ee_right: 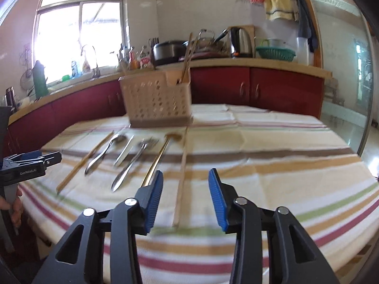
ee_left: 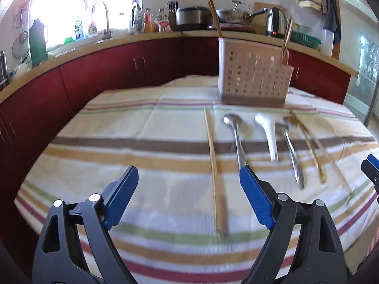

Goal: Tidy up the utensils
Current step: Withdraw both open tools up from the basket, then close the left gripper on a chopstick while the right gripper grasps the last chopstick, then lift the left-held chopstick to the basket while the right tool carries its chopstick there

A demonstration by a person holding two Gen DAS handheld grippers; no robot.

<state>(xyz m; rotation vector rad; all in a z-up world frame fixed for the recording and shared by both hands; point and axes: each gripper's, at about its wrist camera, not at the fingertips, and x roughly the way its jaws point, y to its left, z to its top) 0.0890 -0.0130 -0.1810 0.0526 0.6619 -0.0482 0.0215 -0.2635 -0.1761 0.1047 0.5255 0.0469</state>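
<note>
On the striped cloth (ee_left: 118,142) lies a row of utensils: a chopstick (ee_left: 214,177), a metal spoon (ee_left: 233,127), a white spoon (ee_left: 267,132), a fork (ee_left: 291,151), a gold spoon (ee_left: 310,146) and a second chopstick (ee_left: 331,156). Behind them stands a beige perforated basket (ee_left: 253,78) with chopsticks upright in it. My left gripper (ee_left: 189,172) hangs open over the first chopstick, not touching it. My right gripper (ee_right: 186,175) is open above the second chopstick (ee_right: 181,179), beside the gold spoon (ee_right: 161,153). The basket (ee_right: 156,101) stands farther back.
Red cabinets under a wooden counter (ee_left: 118,40) ring the table's far side, with a sink, bottles, pots and a kettle (ee_left: 276,22). A glass door (ee_right: 343,94) is to the right. The left gripper (ee_right: 30,163) and a hand (ee_right: 14,203) show at the right wrist view's left edge.
</note>
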